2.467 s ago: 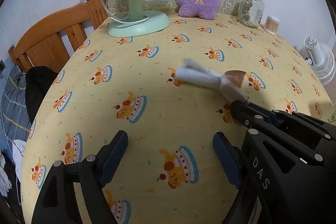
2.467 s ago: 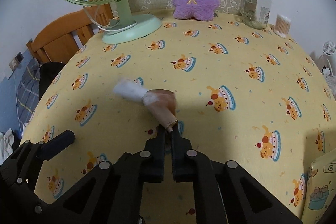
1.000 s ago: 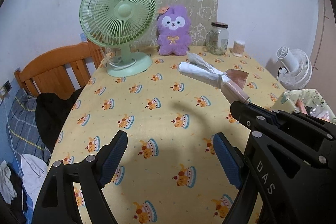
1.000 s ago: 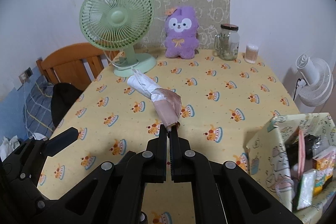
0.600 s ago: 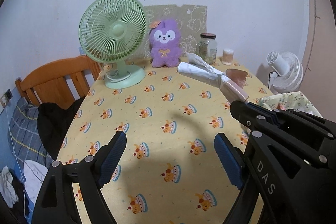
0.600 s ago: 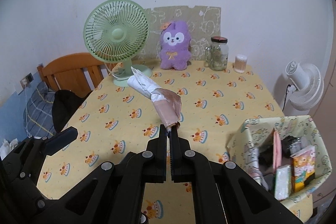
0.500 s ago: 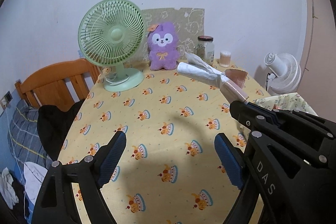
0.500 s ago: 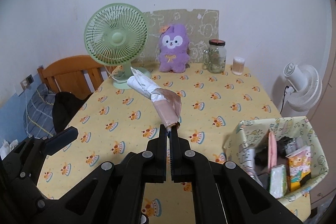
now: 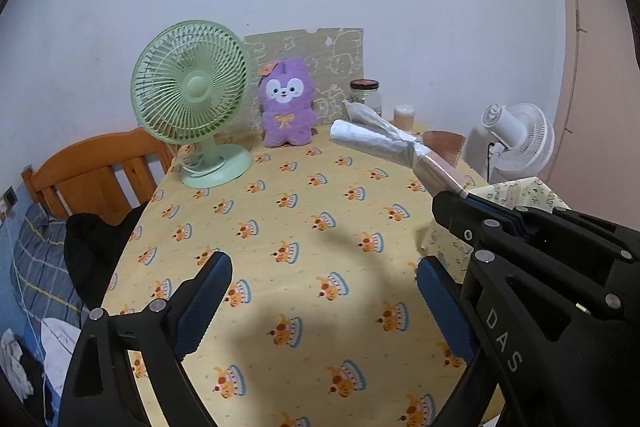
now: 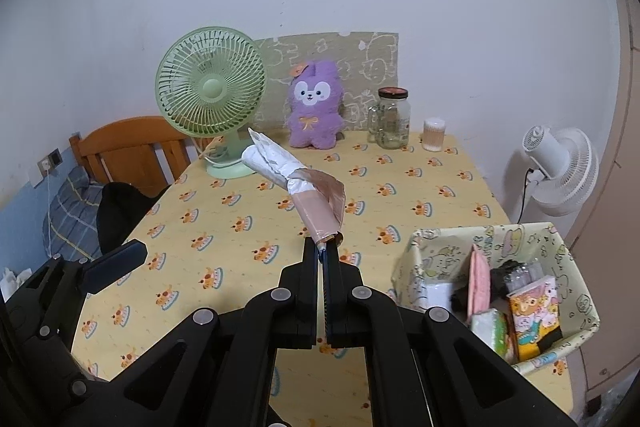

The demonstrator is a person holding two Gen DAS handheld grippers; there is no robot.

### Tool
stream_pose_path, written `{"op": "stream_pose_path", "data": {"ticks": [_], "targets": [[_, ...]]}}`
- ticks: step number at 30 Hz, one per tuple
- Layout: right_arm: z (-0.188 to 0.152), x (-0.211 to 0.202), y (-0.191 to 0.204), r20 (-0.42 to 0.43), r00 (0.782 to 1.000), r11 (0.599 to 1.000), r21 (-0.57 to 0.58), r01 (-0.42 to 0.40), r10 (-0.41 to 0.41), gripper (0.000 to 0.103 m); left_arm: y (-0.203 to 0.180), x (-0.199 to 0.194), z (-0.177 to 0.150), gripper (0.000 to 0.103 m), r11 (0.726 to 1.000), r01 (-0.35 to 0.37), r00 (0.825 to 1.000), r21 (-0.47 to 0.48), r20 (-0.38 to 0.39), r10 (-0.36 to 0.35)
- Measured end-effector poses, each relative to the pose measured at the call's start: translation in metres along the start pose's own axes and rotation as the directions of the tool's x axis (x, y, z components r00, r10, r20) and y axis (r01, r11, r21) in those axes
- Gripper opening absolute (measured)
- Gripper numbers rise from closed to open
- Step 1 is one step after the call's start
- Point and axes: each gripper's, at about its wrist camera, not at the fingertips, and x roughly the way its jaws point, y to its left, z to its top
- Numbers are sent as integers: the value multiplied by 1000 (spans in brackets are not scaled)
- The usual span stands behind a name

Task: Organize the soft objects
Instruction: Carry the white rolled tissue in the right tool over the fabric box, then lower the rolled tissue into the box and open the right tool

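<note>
My right gripper (image 10: 322, 255) is shut on one end of a rolled soft packet (image 10: 296, 183), white at the far end and pink-brown near the jaws, held high above the yellow table (image 10: 248, 227). The packet also shows in the left wrist view (image 9: 396, 147), sticking out of the right gripper (image 9: 460, 193). My left gripper (image 9: 320, 299) is open and empty above the table's near part. A patterned fabric basket (image 10: 440, 239) with several soft packs stands at the table's right front edge. A purple plush toy (image 10: 316, 107) sits at the back.
A green desk fan (image 10: 212, 95) stands at the back left. A glass jar (image 10: 392, 125) and a small cotton-swab tub (image 10: 434, 135) stand at the back right. A wooden chair (image 10: 128, 147) is on the left, and a white floor fan (image 10: 560, 171) is on the right.
Both grippers have risen and pulled back from the table, the right one carrying the packet up with it. The basket has come into the right wrist view.
</note>
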Motion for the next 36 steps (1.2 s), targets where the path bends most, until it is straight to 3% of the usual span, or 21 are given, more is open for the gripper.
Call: {"op": "stream_pose_path", "data": {"ticks": [36], "targets": [[-22,-18,-125,-18,987,981,112,159,-158,4,-123,29,12,99,974,176,984,142,-28,-174]]}}
